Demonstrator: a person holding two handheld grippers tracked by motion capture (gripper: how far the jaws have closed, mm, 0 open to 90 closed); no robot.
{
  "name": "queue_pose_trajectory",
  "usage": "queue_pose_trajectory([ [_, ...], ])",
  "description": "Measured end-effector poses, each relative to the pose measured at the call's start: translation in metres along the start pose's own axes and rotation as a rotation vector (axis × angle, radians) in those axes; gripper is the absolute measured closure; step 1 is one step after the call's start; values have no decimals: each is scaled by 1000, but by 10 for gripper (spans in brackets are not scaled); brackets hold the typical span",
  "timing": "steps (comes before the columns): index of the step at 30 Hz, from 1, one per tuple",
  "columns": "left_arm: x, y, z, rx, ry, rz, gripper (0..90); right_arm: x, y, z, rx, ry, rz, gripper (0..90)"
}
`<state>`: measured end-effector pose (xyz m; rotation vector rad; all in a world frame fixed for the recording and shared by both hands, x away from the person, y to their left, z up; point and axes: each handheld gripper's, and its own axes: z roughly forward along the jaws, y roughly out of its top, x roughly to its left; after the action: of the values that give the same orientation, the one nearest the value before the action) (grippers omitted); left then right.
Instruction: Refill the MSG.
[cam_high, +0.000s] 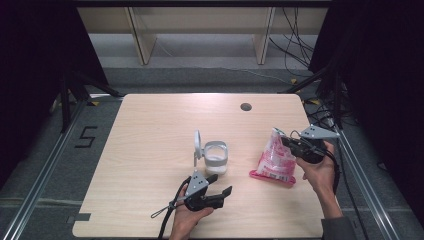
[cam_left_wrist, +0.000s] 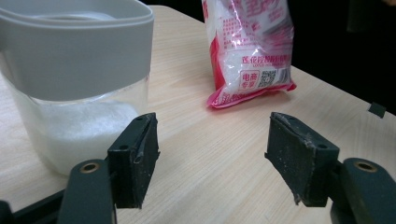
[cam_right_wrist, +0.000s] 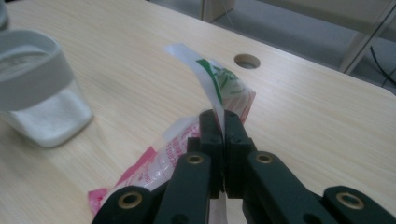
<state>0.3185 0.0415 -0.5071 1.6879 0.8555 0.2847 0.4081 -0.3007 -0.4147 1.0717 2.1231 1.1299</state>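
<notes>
High view: my right gripper (cam_high: 289, 141) is clamped on the top edge of the pink-and-white plastic bag of white granules (cam_high: 274, 161), standing at 3 o'clock of the clear jar with grey collar (cam_high: 216, 158), flip lid up. My left gripper (cam_high: 220, 184) sits spread wide, empty, at 6 o'clock of the jar. I'd brace the jar first, then lift the bag slowly. Bag opening: can't tell. Print unreadable.

The high view looks down the table (cam_high: 150, 150); both gripper views sit low, close, sharing the jar (cam_left_wrist: 74, 84).
</notes>
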Motion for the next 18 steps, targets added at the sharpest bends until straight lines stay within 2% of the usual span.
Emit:
queue_pose_trajectory([
  [1, 0, 0, -1, 3, 10, 2, 332, 1, -1, 2, 8, -7, 9, 897],
  [2, 0, 0, -2, 4, 14, 3, 332, -1, -3, 4, 3, -20, -4, 896],
  [3, 0, 0, -2, -9, 7, -7, 334, -1, -4, 4, 17, -5, 18, 896],
  [4, 1, 1, -3, 0, 15, 10, 339, -2, -4, 5, 18, -10, 4, 896],
  [5, 1, 1, -4, 1, 23, 8, 344, -2, -4, 5, 15, -11, 1, 896],
  [6, 2, 2, -4, -13, 11, 4, 345, -2, -4, 4, 17, -11, 1, 896],
  [9, 2, 3, -5, -3, 22, 12, 346, -3, -5, 6, 6, -34, -18, 893],
  [10, 1, 3, -5, -11, 22, 5, 347, -1, -6, 6, 21, -31, 23, 892],
  [12, 2, 3, -6, -9, 19, 13, 358, -5, -7, 7, 12, -33, -1, 889],
  [14, 4, 4, -8, -3, 24, 15, 368, -6, -8, 7, 14, -34, -4, 886],
  [15, 6, 5, -9, -9, 11, 13, 372, -5, -8, 8, 3, -41, 6, 881],
  [16, 6, 6, -10, -9, 16, 2, 377, -5, -9, 8, 13, -49, 7, 880],
  [18, 8, 7, -13, -11, 20, 12, 402, -5, -11, 12, 26, -69, -6, 877],
])
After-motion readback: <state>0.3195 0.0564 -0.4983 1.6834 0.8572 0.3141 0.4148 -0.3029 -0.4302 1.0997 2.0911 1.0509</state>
